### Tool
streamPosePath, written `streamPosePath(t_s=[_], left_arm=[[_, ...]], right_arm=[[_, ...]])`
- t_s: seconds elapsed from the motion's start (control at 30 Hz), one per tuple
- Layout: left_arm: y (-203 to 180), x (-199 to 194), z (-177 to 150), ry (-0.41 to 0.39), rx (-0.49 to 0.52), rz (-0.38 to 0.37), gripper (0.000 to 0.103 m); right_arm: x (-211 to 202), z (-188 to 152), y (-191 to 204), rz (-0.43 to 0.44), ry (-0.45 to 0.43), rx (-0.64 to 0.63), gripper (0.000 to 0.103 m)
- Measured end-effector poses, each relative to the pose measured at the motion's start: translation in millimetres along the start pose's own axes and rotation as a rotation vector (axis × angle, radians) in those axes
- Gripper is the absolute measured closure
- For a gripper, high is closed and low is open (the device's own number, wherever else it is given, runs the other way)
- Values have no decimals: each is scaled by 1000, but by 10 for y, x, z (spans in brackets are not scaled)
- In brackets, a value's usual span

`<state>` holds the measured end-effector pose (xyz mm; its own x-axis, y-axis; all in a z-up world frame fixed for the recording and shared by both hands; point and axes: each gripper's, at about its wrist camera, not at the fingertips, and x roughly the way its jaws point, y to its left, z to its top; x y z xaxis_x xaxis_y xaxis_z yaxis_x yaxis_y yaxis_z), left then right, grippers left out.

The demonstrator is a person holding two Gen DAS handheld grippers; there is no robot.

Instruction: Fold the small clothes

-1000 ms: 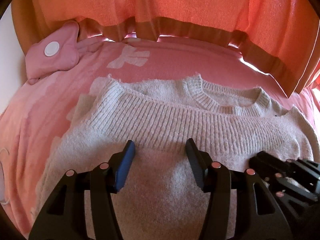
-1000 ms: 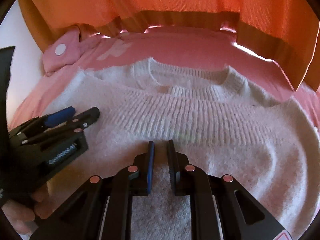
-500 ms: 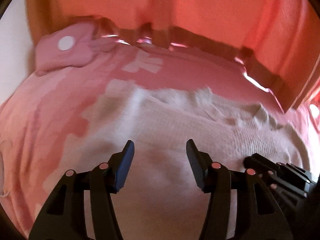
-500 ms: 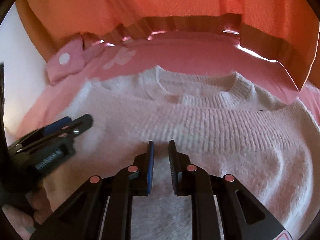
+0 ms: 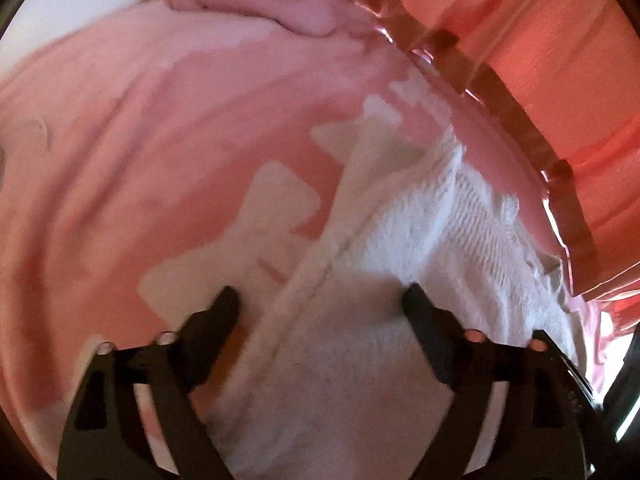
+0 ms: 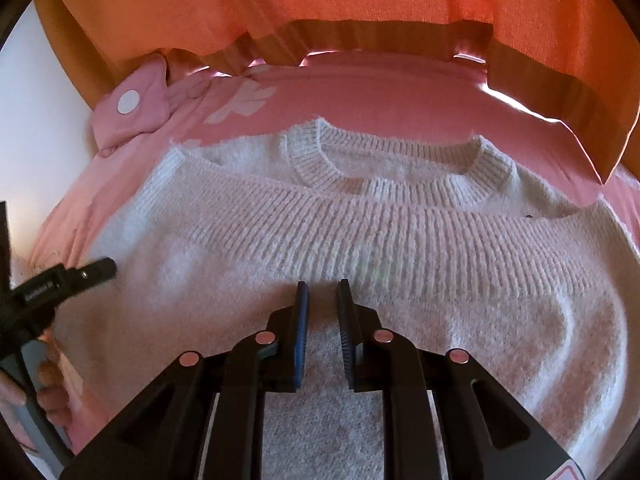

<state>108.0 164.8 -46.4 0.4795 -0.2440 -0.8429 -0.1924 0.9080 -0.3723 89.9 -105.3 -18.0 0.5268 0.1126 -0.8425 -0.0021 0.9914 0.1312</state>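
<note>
A white knitted sweater lies on the pink bed cover, its ribbed hem folded up to just below the round neckline. My right gripper hovers over the middle of the folded body, jaws a narrow gap apart with nothing between them. My left gripper is open wide and straddles the sweater's left side edge, one finger over the cover, one over the knit. It also shows in the right wrist view at the sweater's left edge.
The pink bed cover with white patches spreads to the left. A pink pillow with a white dot lies at the back left. An orange curtain hangs behind the bed. A white wall is on the left.
My left gripper has swung left from the middle of the sweater to its left side edge and tilted. My right gripper has stayed over the centre, jaws still narrowly apart.
</note>
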Motion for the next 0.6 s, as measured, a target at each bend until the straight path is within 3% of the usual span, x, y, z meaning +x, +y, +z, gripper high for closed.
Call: streamPosePath(t_s=[0.13, 0.23, 0.27, 0.3, 0.33, 0.43, 0.6], left_arm=[[-136, 45, -54, -9, 61, 46, 8], [-164, 46, -36, -12, 61, 38, 13], [-181, 28, -33, -16, 62, 22, 28], [-214, -7, -37, -24, 76, -18, 50], [-239, -36, -38, -25, 92, -31, 54], [-368, -136, -49, -64, 152, -26, 87], [-742, -541, -71, -173, 202, -95, 90]], right_arm=[[6, 3, 5, -2, -1, 0, 88], [10, 1, 2, 3, 1, 3, 88], [10, -1, -9, 5, 1, 3, 87], [11, -1, -12, 6, 2, 4, 87], [12, 0, -17, 6, 3, 3, 87], [13, 7, -19, 8, 8, 8, 87], [-5, 37, -60, 20, 17, 34, 84]])
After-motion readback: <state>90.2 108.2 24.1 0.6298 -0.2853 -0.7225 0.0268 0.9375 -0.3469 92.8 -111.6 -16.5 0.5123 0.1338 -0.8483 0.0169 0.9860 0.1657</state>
